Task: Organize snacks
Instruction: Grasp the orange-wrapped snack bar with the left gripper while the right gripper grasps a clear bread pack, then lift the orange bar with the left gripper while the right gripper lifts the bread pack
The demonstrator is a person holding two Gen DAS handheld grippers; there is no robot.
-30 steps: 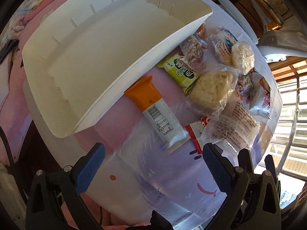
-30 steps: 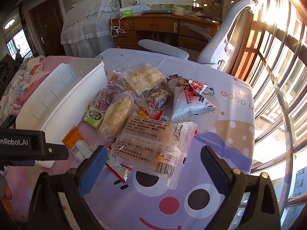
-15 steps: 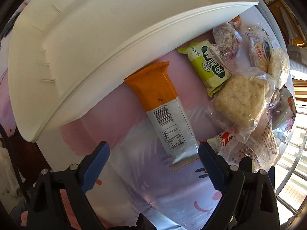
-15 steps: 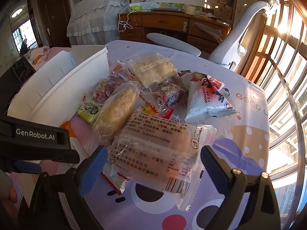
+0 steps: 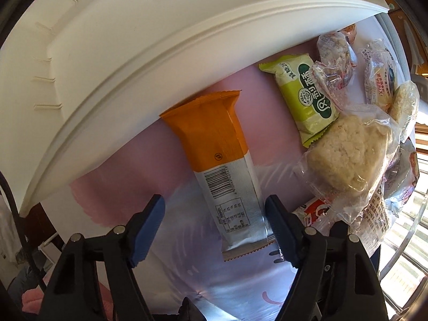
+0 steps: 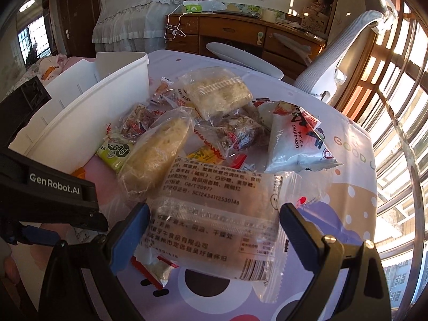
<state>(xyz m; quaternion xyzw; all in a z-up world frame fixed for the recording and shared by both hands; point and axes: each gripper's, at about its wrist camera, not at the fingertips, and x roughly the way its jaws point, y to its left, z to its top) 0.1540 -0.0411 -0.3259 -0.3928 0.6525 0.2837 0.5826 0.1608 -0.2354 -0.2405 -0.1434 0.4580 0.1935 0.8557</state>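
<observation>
**Left grasp closing on the orange bar: risks noted**

The left hand-held gripper (image 5: 215, 212) points steeply down over the orange-and-silver snack bar (image 5: 223, 168), which lies flat on the counter (image 5: 125, 187) with its orange end tucked against the wall of the white bin (image 5: 112, 61). Its jaws have just been closing; they stand partly apart, straddling the silver end of the bar. The right-hand pad looks to be at the wrapper's edge, the left-hand pad stands clear. No clamp yet.

The right hand-held gripper (image 6: 214, 224) hangs with jaws wide apart over the clear printed packet (image 6: 214, 214) at the near edge of the snack pile. Nothing held.

Risks, as I judge them:
- The bar lies flat and thin. Pads may ride over the slick foil and close on nothing, or catch only the crimped seal (image 5: 248, 250) at the end, so the bar dangles and slips out on the lift.
- The bar sits off-centre between the pads. An uneven close may push it sideways toward the rice-cake packet (image 5: 345, 155) and red wrapper (image 5: 310, 211) just beside it.
- The glossy cover on the counter may bunch up under the fingertips.
- The bin wall is close; a tilted lift may knock the bar's orange end against the rim.
- The right packet overlaps neighbours; lifting may drag them.
</observation>
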